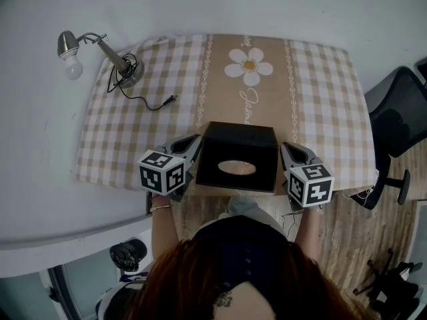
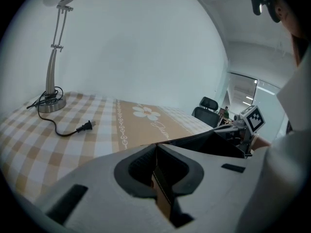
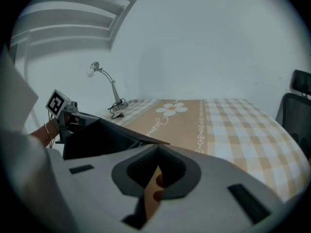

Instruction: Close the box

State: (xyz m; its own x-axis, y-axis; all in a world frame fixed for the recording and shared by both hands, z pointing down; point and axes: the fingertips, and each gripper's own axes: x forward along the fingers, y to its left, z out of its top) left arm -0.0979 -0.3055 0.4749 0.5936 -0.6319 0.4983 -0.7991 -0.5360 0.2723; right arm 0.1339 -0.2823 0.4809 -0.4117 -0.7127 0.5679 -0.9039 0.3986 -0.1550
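— Where is the box (image 1: 238,145)?

— At the near edge of the worktop (image 1: 113,175), right in front of the person. It is black, and an oval opening (image 1: 236,168) shows on its upper face. It stands on a checked cloth (image 1: 320,99) with a brown middle band.

— And the 2 tongs?

— 1 on each side of it. The left tongs (image 1: 193,142) reach in against the box's left side, the right tongs (image 1: 288,151) against its right side.

— Spread or pinching?

— Both pinching. In the left gripper view the jaws are pressed onto a thin brown cardboard panel, the left flap (image 2: 163,193), which runs edge-on between them. In the right gripper view the jaws clamp the right flap (image 3: 151,193) in the same way; that one is pale with red dots near its edge.

— Anything else on the worktop?

— A desk lamp (image 1: 100,52) at the far left corner, well apart from the box, with its cord coiled at the base and the plug (image 1: 170,100) lying loose on the cloth. A white daisy print (image 1: 249,65) lies beyond the box. A black office chair (image 1: 397,119) stands off the right end.
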